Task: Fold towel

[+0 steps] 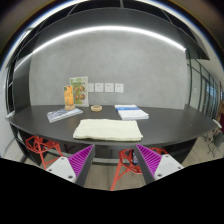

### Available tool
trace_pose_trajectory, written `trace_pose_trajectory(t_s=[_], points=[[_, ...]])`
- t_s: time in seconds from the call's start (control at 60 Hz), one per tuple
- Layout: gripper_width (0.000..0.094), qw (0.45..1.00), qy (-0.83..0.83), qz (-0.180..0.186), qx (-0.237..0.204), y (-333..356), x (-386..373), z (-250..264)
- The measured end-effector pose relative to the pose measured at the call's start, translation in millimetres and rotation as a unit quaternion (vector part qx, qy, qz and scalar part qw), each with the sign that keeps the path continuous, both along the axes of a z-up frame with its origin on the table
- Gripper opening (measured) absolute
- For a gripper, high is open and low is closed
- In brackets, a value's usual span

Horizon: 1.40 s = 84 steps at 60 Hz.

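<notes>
1. We note the gripper (113, 160) held short of the table edge, its two fingers spread wide with nothing between them; the purple pads (80, 157) face each other across an empty gap.
2. Just beyond the fingers runs the near edge of a dark table (170, 125). Under it we see red-orange frame legs (122, 170).
3. The towel (107, 129), cream-coloured, lies flat on the table near its front edge, ahead of the fingers and slightly toward the left one. It appears already laid in a rectangular shape; we cannot tell how many layers.
4. Behind the towel, a light blue and white flat item (132, 112), perhaps a booklet or folded cloth.
5. Farther left, another flat pale item (62, 115) on the table, and an upright printed card or box (74, 94) standing behind it.
6. A small round object (97, 107) sits near the table's back.
7. Grey wall (150, 70) behind, with white wall sockets (109, 88).
</notes>
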<state>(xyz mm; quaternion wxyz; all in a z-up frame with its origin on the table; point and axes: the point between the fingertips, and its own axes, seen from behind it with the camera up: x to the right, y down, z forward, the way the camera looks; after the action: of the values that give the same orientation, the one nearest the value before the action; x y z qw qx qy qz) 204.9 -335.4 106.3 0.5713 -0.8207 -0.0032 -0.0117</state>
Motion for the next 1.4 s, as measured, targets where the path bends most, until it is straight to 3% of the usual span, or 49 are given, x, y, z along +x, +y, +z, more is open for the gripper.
trace_pose_trajectory(t_s=[0.1, 0.117, 0.25, 0.483, 0.717, 0.75, 0.767, 0.783, 0.817, 0.933, 1.183, 1.4], points=[[0.0824, 1.0, -0.001, -0.009, 0.007, 19, -34, 4], [0.0824, 1.0, -0.001, -0.01, 0.007, 14, -12, 1], [0.0809, 1.0, 0.002, -0.015, -0.006, 65, -103, -6], [0.0779, 0.998, -0.027, 0.04, -0.047, 153, -188, -48], [0.0694, 0.993, -0.072, 0.057, -0.08, 248, -192, -108], [0.0672, 0.992, -0.072, 0.063, -0.079, 255, -192, -111], [0.0579, 0.993, -0.067, 0.065, -0.075, 259, -193, -111], [0.0612, 0.993, -0.066, 0.066, -0.079, 260, -192, -113], [0.0539, 0.992, -0.06, 0.074, -0.081, 262, -193, -114], [0.0055, 0.993, -0.067, 0.05, -0.078, 271, -169, -114], [0.0007, 0.994, -0.015, 0.067, -0.082, 271, -167, -104], [0.0007, 0.999, 0.008, 0.041, -0.006, 275, -74, -18]])
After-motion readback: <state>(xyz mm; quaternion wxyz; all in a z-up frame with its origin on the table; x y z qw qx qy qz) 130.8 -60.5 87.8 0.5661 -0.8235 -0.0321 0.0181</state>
